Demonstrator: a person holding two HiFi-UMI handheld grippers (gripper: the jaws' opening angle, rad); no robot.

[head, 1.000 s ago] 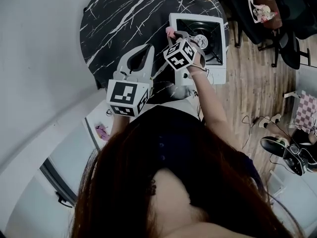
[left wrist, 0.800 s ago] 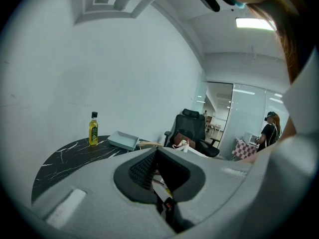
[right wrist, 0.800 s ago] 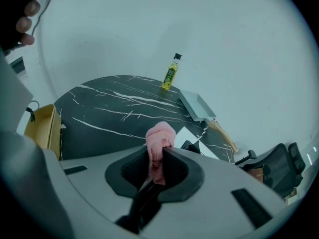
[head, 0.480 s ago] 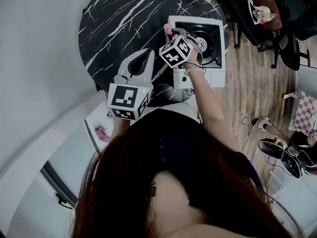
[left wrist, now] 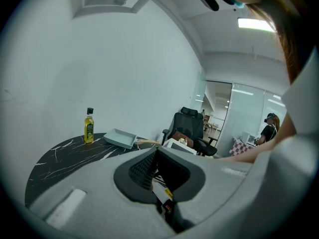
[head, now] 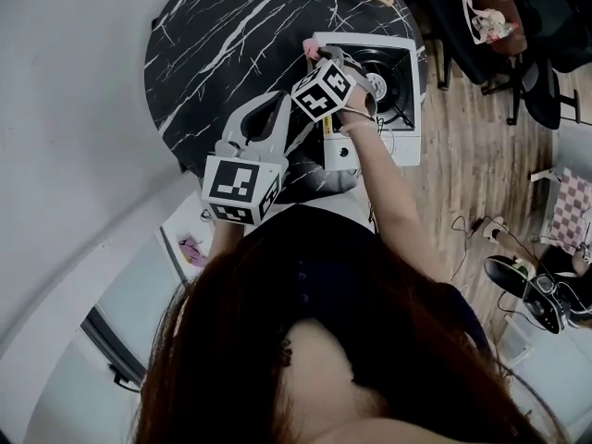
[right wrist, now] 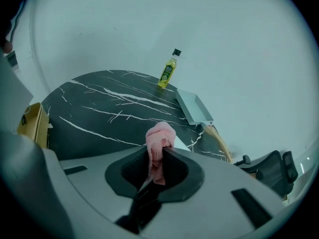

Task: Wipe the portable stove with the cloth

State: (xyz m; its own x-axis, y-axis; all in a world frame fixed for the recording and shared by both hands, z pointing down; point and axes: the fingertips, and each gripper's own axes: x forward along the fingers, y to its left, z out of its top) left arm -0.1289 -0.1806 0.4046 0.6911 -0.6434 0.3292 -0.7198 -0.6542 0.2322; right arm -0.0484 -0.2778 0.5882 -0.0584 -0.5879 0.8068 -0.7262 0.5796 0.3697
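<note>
**Head view: cloth on the stove's corner, stove unsteadied**

We see the marble table [head: 213, 35] carrying the portable stove [head: 402, 146] at upper right. The left gripper [head: 275, 98], pressed together on nothing, hangs beside the stove, so a hard stroke may shove it. The right gripper [head: 317, 56] pinches the pink cloth [head: 313, 52] at the stove's upper-left corner, where bare jaw tips could scrape. Since a second ago it has crept up-left.

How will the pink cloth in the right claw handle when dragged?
Likely floppy: the pink cloth bunches and droops where the right claw pinches it. Probably light, since that small pinch holds it. Its knitted texture should grip rather than slip.
</note>
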